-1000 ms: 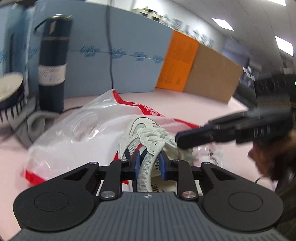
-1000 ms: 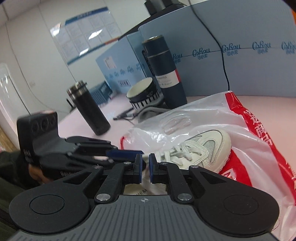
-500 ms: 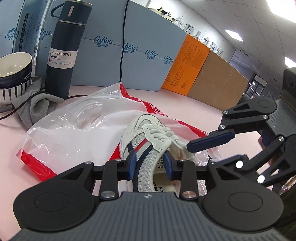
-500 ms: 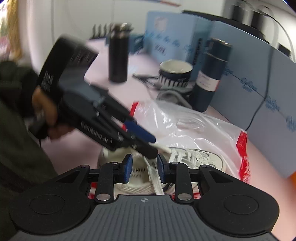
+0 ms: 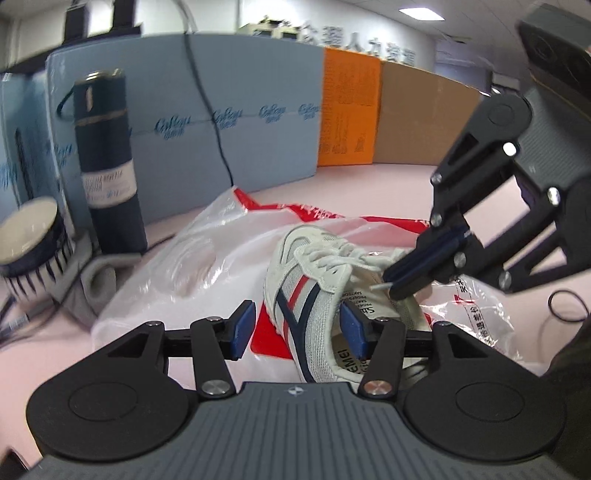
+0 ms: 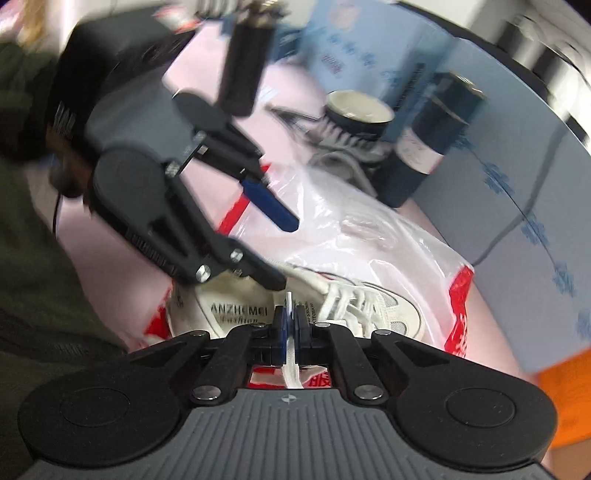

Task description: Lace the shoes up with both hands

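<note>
We see a pale pink tabletop (image 5: pixel 369 184) closed in at the back by light blue foam boards (image 5: pixel 258 110) printed with a repeated logo, then an orange panel (image 5: pixel 349 110) and a brown cardboard sheet (image 5: pixel 417 122) beside it. A black cable (image 5: pixel 207 103) hangs down the blue board. Above, we make out a white wall with large characters (image 5: pixel 354 40) and a ceiling light (image 5: pixel 419 11).
</note>
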The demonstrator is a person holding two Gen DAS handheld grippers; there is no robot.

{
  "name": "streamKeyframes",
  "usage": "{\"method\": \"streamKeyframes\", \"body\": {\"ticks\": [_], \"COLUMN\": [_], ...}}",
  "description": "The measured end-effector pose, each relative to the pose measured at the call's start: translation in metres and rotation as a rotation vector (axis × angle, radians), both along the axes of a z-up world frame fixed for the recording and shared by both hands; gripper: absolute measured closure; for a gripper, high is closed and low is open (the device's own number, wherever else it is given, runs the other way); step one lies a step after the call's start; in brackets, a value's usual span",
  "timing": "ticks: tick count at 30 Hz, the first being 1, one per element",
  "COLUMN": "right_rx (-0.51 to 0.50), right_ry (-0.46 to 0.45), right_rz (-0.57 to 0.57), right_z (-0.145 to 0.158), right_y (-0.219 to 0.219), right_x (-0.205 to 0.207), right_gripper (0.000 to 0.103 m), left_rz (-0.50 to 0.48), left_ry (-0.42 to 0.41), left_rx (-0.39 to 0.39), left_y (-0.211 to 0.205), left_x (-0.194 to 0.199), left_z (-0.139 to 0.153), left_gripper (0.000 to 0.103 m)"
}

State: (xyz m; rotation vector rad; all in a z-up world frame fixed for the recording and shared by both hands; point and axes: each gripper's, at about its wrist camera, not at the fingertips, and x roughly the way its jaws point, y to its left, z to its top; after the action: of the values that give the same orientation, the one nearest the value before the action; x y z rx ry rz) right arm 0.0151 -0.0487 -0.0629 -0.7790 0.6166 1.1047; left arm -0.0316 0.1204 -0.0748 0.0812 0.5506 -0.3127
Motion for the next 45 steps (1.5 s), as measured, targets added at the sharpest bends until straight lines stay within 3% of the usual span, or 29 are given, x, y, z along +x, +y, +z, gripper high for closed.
{"method": "streamKeyframes", "body": {"ticks": [4, 6, 9, 10, 12, 15, 20, 24, 26, 29, 45], "right_rx": [0.123, 0.179, 0.26, 0.278, 0.309, 0.336, 0.321, 0.289, 0.272, 0.248, 0.146], "right_ry": [0.073, 0.099, 0.149, 0.157, 0.175, 0.204, 0.212, 0.193, 0.184, 0.17, 0.152], "right_rz": [-0.117, -0.171, -0.232, -0.246, -0.271, -0.3, -0.312, -0.29, -0.278, -0.261, -0.21], "right_z": [0.009, 0.01, 0.011, 0.01, 0.009, 0.005, -0.001, -0.002, -0.003, -0.003, -0.009], "right_y": [-0.015, -0.02, -0.023, -0.022, -0.022, -0.021, -0.019, -0.012, -0.009, -0.003, 0.017], "right_x": [0.011, 0.016, 0.022, 0.024, 0.027, 0.029, 0.03, 0.028, 0.028, 0.026, 0.028], "right_gripper": [0.099, 0.099, 0.099, 0.099, 0.099, 0.099, 0.099, 0.099, 0.099, 0.099, 0.099], "left_rz": [-0.11, -0.147, -0.161, -0.142, -0.102, -0.025, 0.085, 0.165, 0.194, 0.215, 0.228], "left_ry": [-0.06, -0.07, -0.036, -0.023, 0.004, 0.056, 0.128, 0.22, 0.247, 0.275, 0.291], "left_rx": [0.111, 0.128, 0.085, 0.032, -0.076, -0.292, -0.589, -0.903, -1.002, -1.08, -1.1], "left_y": [-0.013, -0.016, -0.013, -0.008, 0.004, 0.027, 0.052, 0.073, 0.077, 0.081, 0.079], "left_x": [-0.001, 0.001, 0.007, 0.008, 0.011, 0.016, 0.016, 0.018, 0.017, 0.017, 0.02], "left_z": [0.004, 0.004, 0.004, 0.003, 0.001, -0.007, -0.026, -0.053, -0.062, -0.07, -0.073], "left_gripper": [0.055, 0.056, 0.075, 0.082, 0.084, 0.084, 0.084, 0.084, 0.083, 0.082, 0.082]}}
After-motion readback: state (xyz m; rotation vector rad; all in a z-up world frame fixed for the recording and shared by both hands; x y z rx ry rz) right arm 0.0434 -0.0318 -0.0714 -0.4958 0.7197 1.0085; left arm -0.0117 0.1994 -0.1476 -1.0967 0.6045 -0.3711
